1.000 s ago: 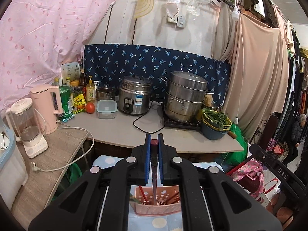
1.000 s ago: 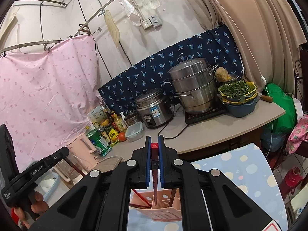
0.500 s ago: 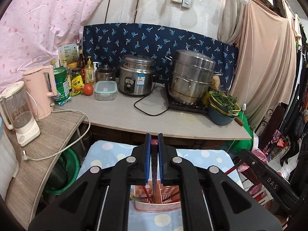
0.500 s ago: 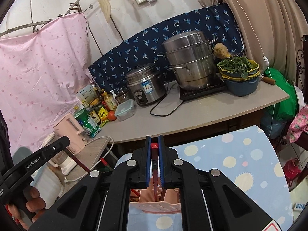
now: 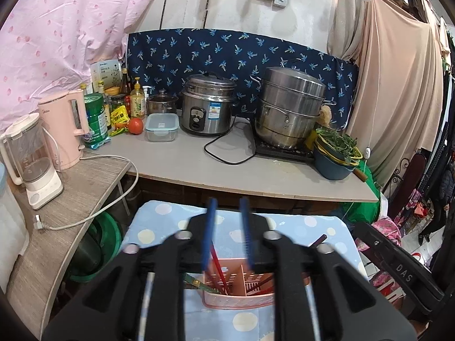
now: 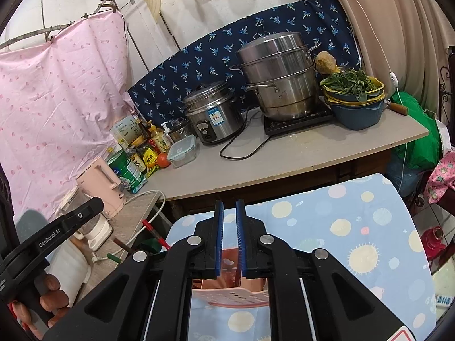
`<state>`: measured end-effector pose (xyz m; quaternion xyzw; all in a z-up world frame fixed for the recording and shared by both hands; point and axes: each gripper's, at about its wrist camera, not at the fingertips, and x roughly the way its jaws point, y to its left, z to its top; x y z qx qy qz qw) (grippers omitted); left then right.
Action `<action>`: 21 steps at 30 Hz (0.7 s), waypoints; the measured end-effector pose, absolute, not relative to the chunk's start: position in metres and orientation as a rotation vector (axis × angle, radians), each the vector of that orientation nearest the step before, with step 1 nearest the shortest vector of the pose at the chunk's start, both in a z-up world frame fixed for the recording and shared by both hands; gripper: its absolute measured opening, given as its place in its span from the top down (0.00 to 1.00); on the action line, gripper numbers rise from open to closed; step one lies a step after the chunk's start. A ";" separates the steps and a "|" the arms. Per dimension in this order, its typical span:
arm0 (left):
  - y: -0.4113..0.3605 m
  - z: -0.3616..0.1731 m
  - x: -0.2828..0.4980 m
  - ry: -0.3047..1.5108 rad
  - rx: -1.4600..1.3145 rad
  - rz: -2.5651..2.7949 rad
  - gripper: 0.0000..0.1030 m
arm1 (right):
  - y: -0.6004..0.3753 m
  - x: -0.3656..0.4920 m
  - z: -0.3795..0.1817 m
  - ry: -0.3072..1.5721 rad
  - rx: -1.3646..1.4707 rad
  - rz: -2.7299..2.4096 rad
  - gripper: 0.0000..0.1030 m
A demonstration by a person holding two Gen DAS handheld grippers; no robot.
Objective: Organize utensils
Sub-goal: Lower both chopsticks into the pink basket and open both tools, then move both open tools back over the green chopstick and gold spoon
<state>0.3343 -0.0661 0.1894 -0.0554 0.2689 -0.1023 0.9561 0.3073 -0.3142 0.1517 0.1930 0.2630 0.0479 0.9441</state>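
Both grippers, left (image 5: 227,236) and right (image 6: 228,238), jaws parted above pink caddy (image 5: 239,295).

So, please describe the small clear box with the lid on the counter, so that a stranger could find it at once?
Start at the long grey counter under the dark blue patterned cloth and find the steel rice cooker near its middle. Immediately to the cooker's left sits the box. It is the only low, see-through rectangular container there, with a pale blue clip-on lid, and a red tomato lies on its other side.
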 end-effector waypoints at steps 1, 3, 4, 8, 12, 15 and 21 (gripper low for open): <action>-0.066 0.190 0.332 0.537 -0.110 -0.202 0.66 | -0.314 0.306 0.153 0.534 0.393 0.098 0.87; -0.066 0.189 0.329 0.534 -0.102 -0.196 0.66 | -0.314 0.304 0.154 0.534 0.395 0.104 0.87; -0.065 0.188 0.327 0.536 -0.099 -0.196 0.66 | -0.314 0.303 0.155 0.534 0.392 0.105 0.86; -0.064 0.186 0.321 0.543 -0.090 -0.187 0.66 | -0.311 0.295 0.156 0.534 0.380 0.107 0.86; -0.063 0.184 0.312 0.550 -0.074 -0.175 0.65 | -0.306 0.283 0.154 0.540 0.365 0.108 0.86; -0.062 0.180 0.303 0.558 -0.061 -0.162 0.65 | -0.303 0.273 0.152 0.546 0.352 0.108 0.81; -0.057 0.171 0.285 0.575 -0.046 -0.146 0.64 | -0.292 0.249 0.146 0.557 0.313 0.110 0.80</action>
